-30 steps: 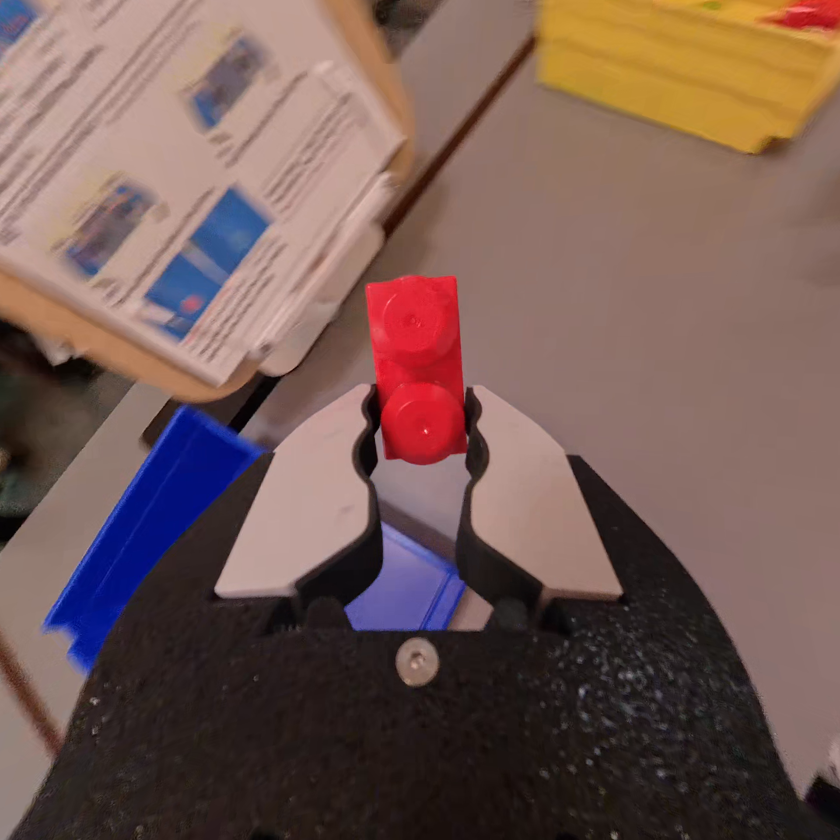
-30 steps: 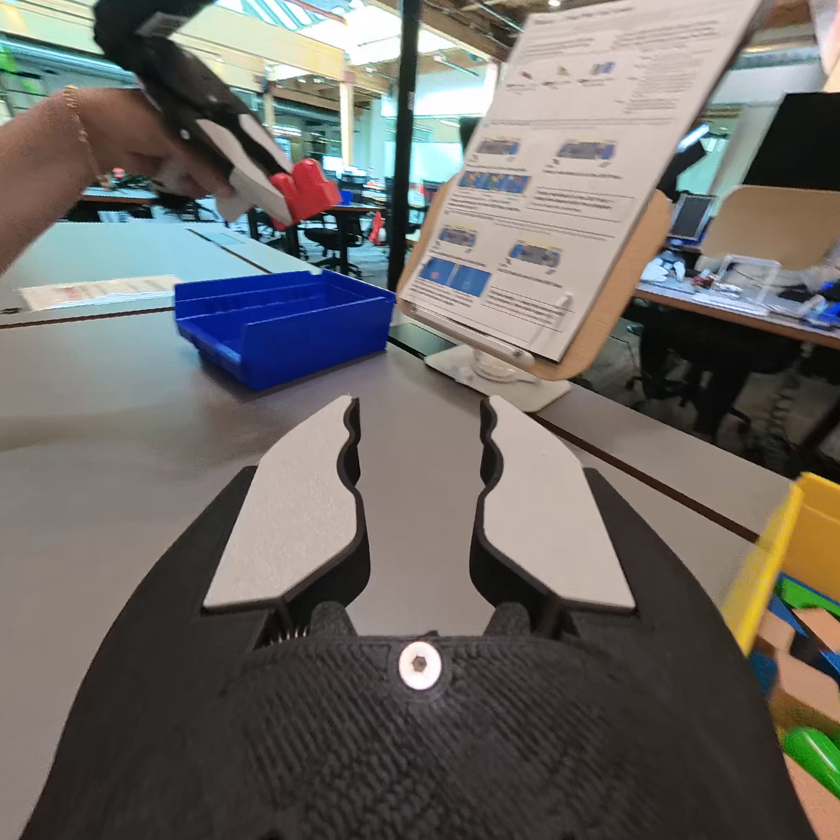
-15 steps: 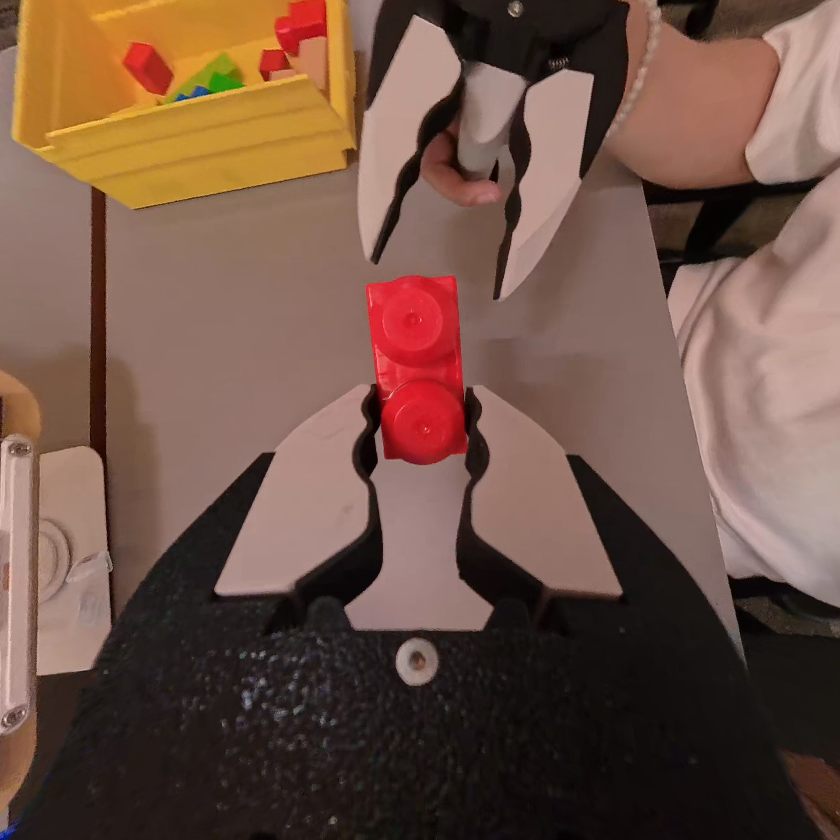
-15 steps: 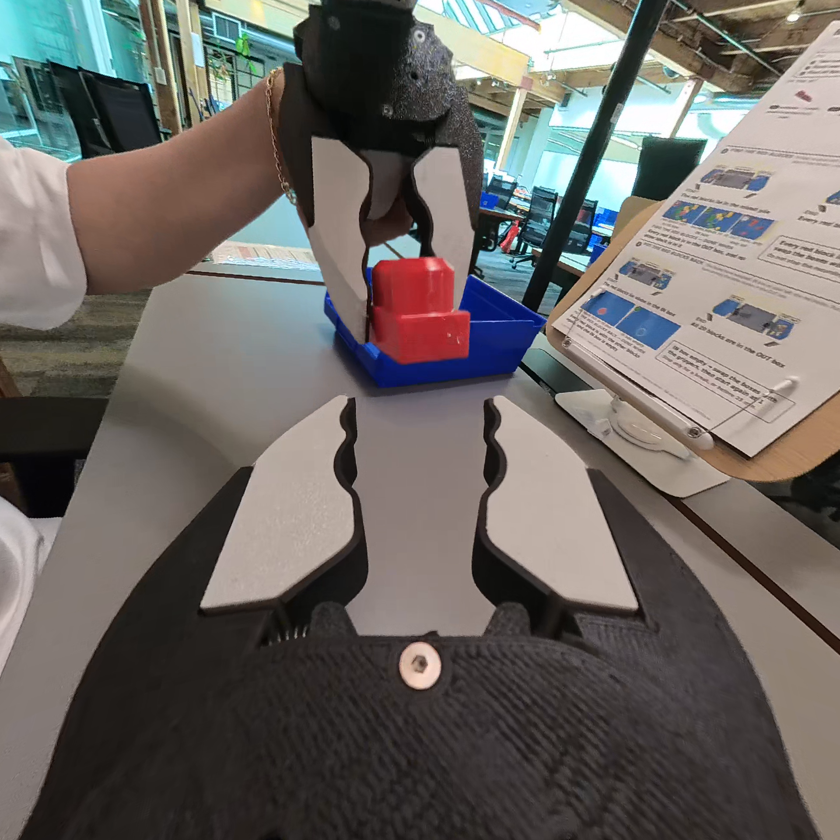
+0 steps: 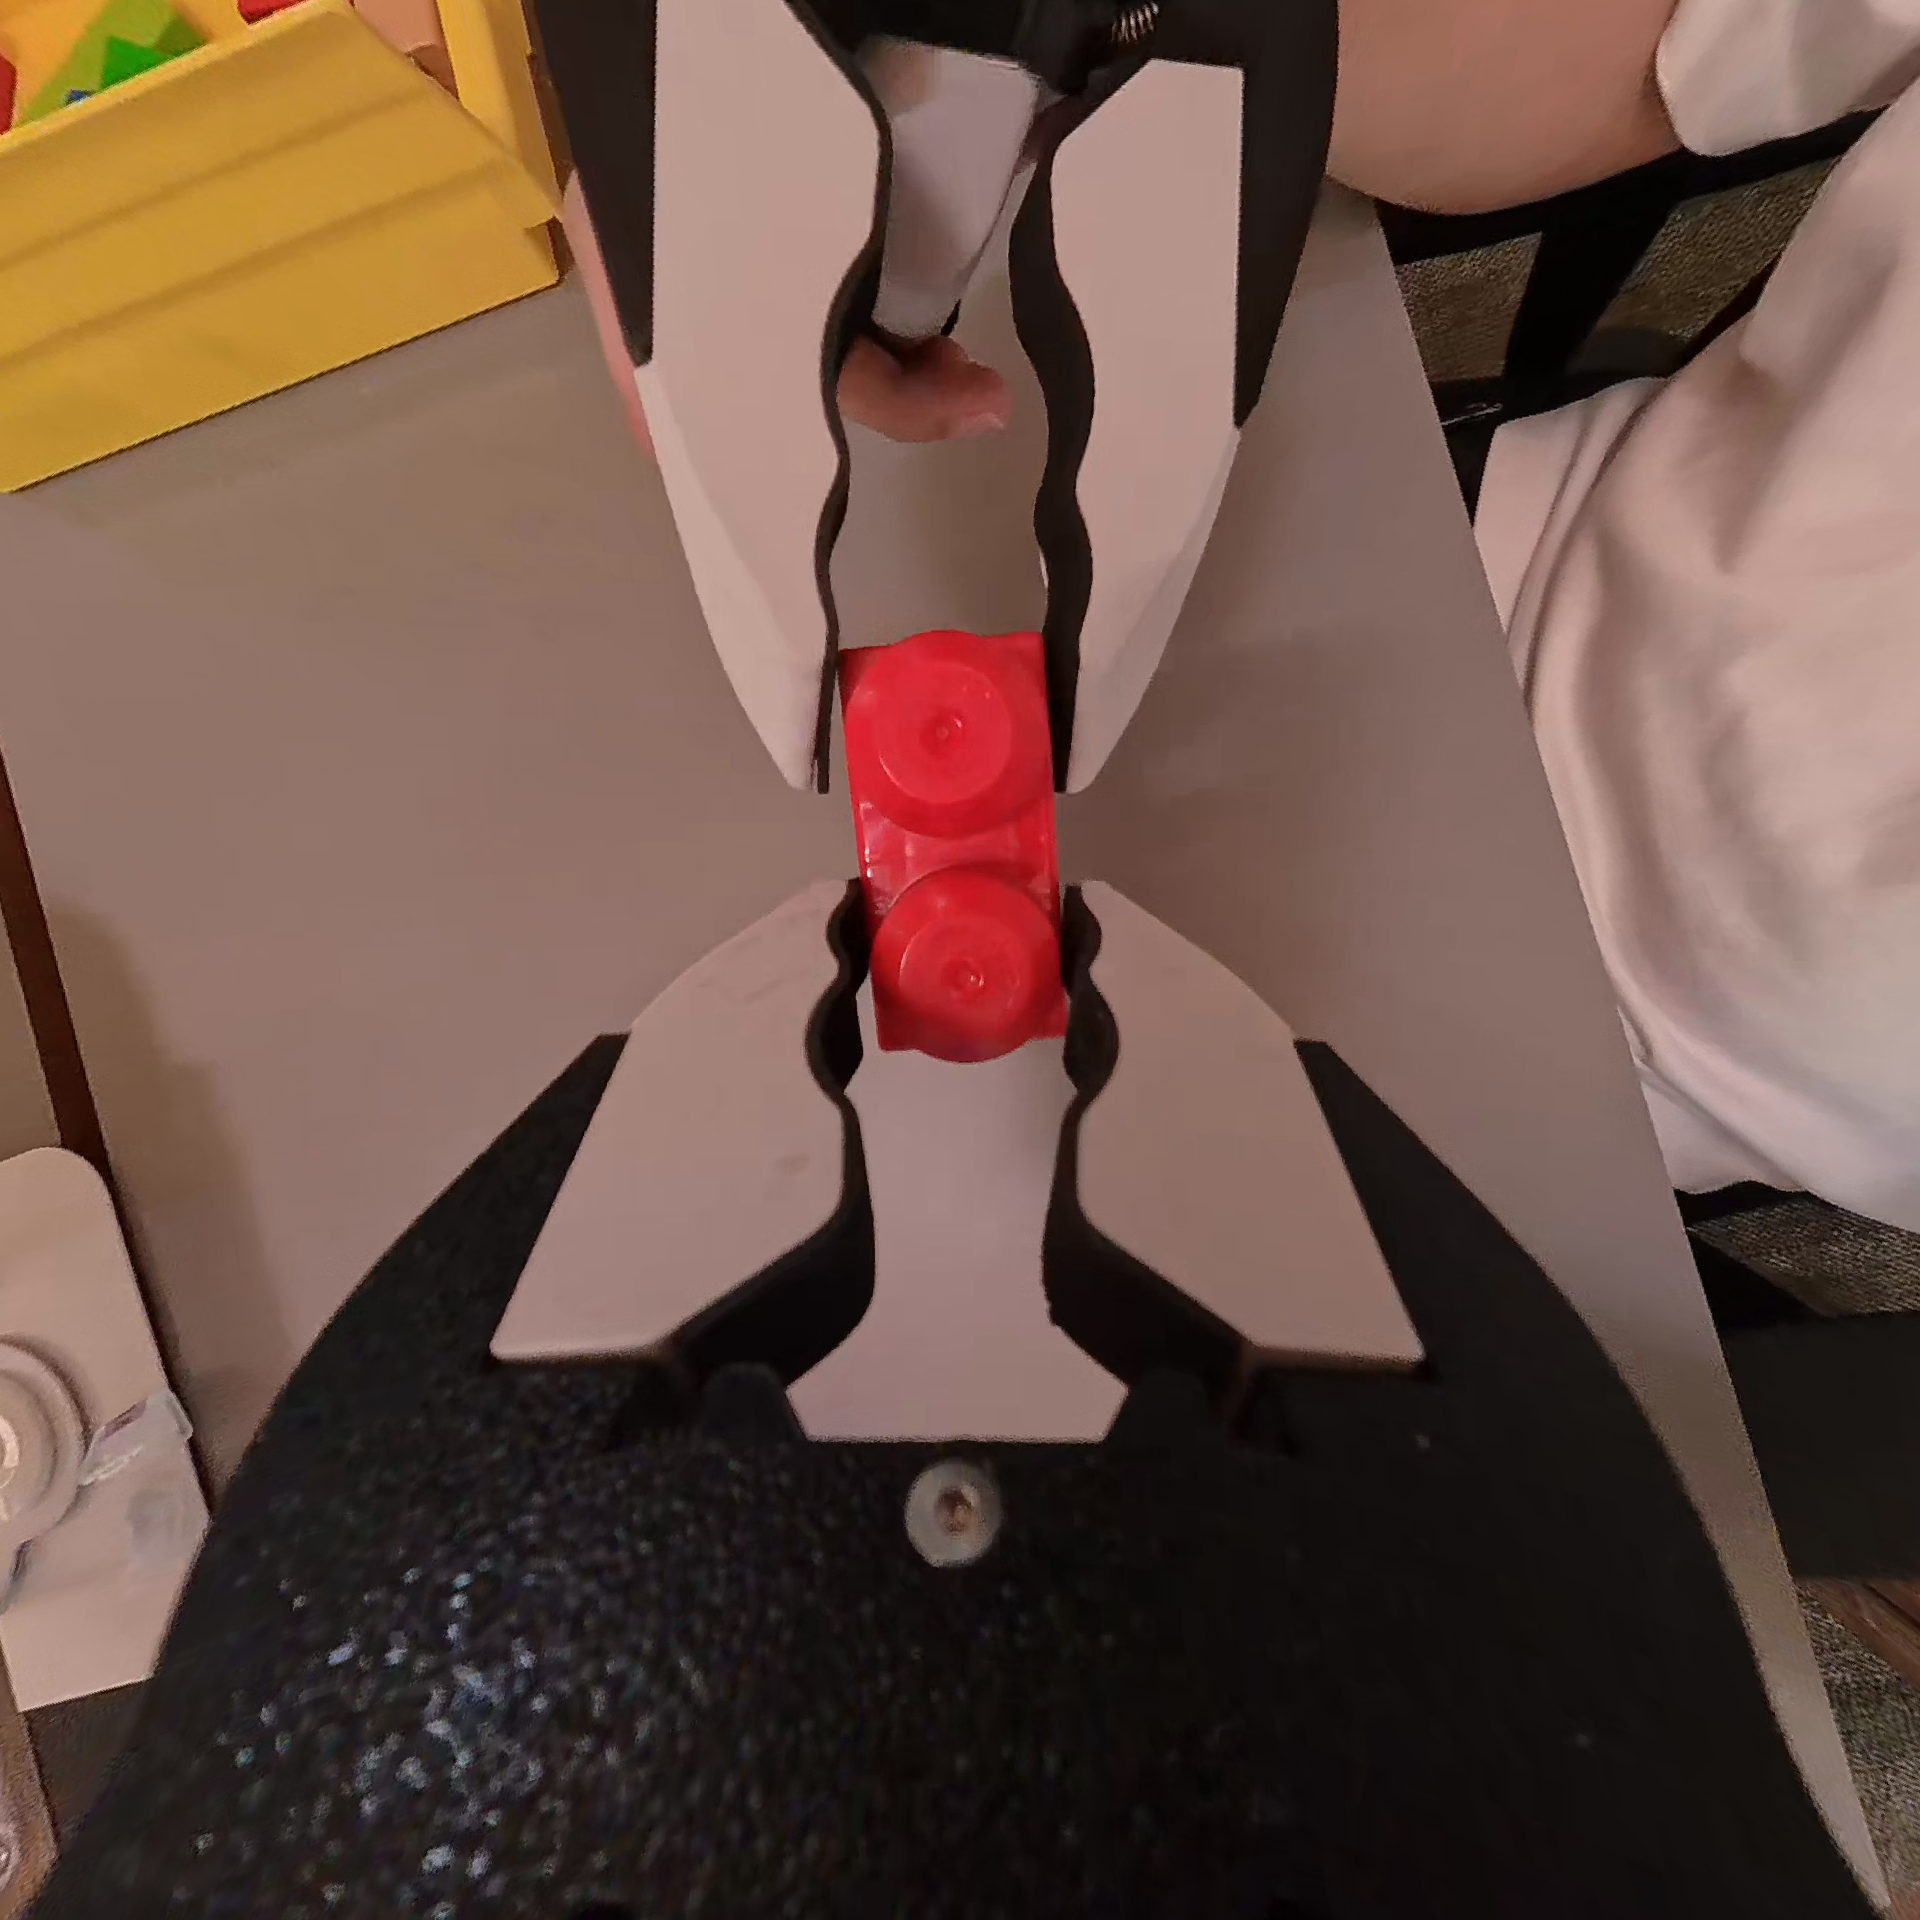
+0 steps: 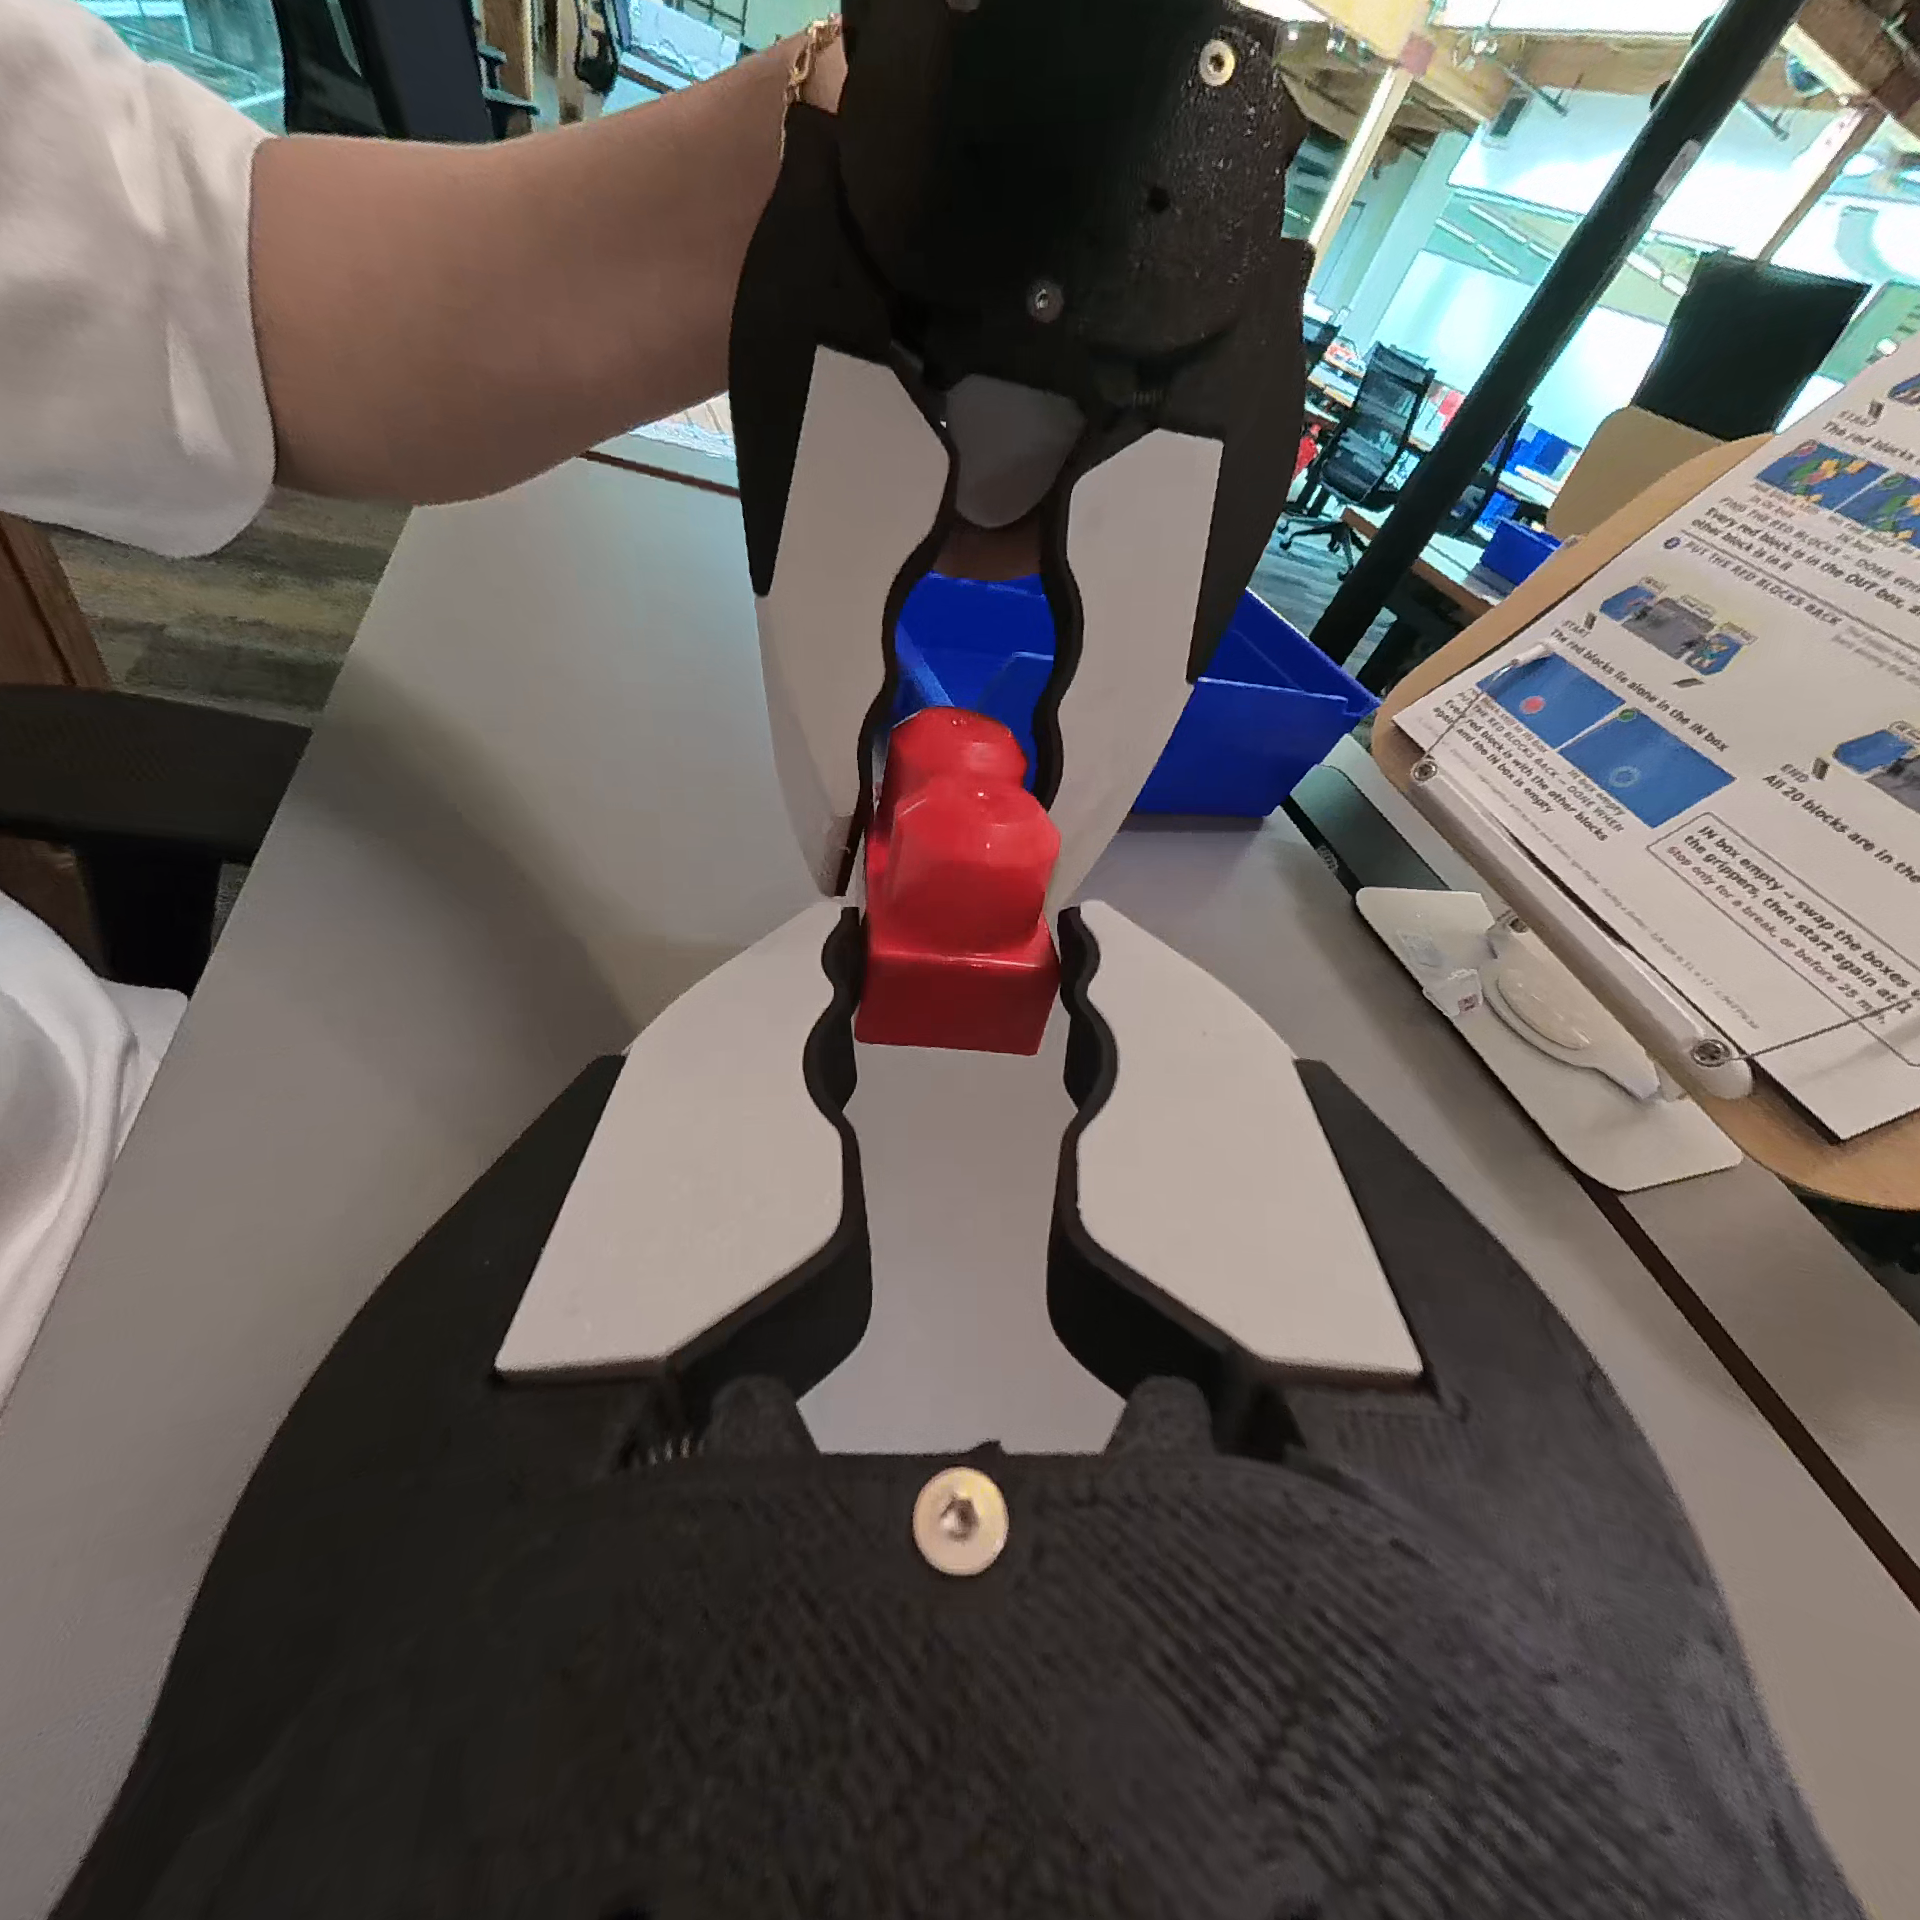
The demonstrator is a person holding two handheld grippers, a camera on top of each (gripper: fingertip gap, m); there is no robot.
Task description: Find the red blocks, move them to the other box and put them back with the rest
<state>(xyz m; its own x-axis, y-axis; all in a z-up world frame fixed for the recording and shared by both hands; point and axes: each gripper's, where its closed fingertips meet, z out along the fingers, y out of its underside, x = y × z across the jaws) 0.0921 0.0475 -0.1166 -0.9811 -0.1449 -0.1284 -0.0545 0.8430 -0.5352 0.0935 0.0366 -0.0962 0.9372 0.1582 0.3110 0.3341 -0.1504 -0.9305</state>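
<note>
A red two-stud block [image 5: 956, 852] hangs above the grey table [image 5: 416, 779], gripped from both ends. My left gripper [image 5: 961, 945] is shut on its near end. My right gripper [image 5: 943, 764] reaches in from the far side, and its fingertips [image 5: 769, 717] press on the block's other end. In the right wrist view the right gripper [image 6: 956, 930] clamps the block's base [image 6: 951, 987] between its pads. The left gripper [image 6: 951, 868] comes down from above onto the studded end. The blue box [image 6: 1247, 727] stands behind them. The yellow box [image 5: 239, 239] holds mixed coloured blocks.
A paper sheet on a tilted wooden stand [image 6: 1662, 831] is at the right in the right wrist view; its white base [image 5: 62, 1403] also shows in the left wrist view. A person's arm [image 6: 468, 291] and white sleeve [image 5: 1714, 727] are close by.
The left gripper swung round with the red block to face the right gripper. The two grippers came together, and the right gripper's jaws narrowed onto the block's free end.
</note>
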